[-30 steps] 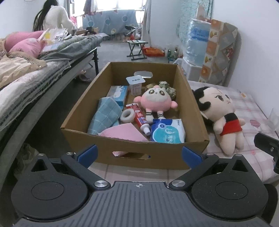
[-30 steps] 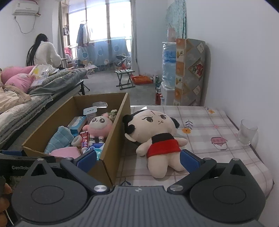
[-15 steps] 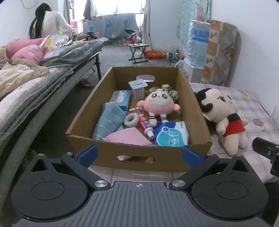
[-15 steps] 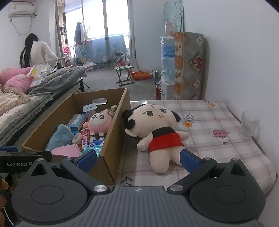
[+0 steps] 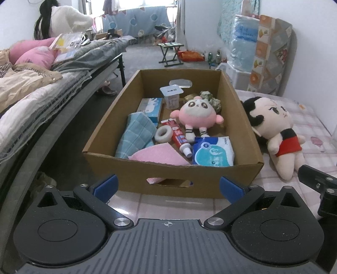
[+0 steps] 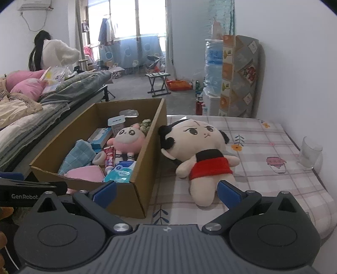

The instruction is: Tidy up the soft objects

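Cardboard box holds a pink plush; the big doll lies beside it; both tools gape, grasping nothing.

Bed along left side, piled with pink pillows and grey quilt. Person in white top at bed's far end, back turned. Folding stool on floor mid-room. Water bottles stacked by right wall, patterned mat upright beside them. Clear glass on desk's right edge. Air conditioner high on left wall.
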{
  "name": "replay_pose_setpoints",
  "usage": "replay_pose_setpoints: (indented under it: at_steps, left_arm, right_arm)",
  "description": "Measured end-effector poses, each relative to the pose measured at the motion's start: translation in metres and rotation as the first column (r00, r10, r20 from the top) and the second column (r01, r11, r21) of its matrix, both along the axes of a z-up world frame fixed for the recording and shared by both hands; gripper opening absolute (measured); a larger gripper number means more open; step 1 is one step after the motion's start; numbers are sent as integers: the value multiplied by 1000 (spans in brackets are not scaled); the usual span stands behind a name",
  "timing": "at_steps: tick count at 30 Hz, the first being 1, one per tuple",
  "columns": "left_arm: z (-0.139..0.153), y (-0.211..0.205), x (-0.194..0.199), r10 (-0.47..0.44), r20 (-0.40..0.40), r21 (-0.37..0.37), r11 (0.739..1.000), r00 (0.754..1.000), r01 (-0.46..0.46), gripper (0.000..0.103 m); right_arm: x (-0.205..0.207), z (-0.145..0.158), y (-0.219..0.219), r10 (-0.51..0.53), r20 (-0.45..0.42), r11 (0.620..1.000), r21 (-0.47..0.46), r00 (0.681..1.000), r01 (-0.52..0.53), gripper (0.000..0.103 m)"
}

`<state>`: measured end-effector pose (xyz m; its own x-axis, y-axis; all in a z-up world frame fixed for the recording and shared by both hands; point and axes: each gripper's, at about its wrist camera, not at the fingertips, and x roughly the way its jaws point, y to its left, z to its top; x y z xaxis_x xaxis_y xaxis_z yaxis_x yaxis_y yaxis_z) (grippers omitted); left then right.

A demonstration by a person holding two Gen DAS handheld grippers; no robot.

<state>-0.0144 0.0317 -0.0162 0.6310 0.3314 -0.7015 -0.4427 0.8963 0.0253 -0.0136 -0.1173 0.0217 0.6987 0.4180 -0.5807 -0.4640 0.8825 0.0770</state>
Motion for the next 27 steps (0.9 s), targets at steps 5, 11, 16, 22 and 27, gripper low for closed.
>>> replay_pose_setpoints:
  at_steps: [5, 11, 16, 22, 27]
  left_arm:
    - [-3, 3, -1, 9, -20, 1, 1000, 1000, -9, 103]
    - [-4, 6, 0, 18, -25, -3, 1000, 1000, -18, 103]
    - [-4, 8, 1, 21, -28, -5, 1000, 999, -21, 103]
    - [-4, 8, 1, 20, -27, -5, 1000, 999, -20, 103]
    - [-4, 8, 1, 21, -26, -5, 1000, 999, -21, 103]
  right_arm:
    - [1, -4, 9, 24, -18, 1000, -5, 1000, -24, 24]
    - [3, -5, 14, 39, -28, 999, -8, 999, -39, 24]
    - [5, -6, 15, 36, -35, 999, -6, 999, -36, 24]
    - [6, -7, 15, 34, -41, 999, -8, 999, -34, 24]
    - [6, -8, 14, 31, -37, 999, -8, 999, -31, 24]
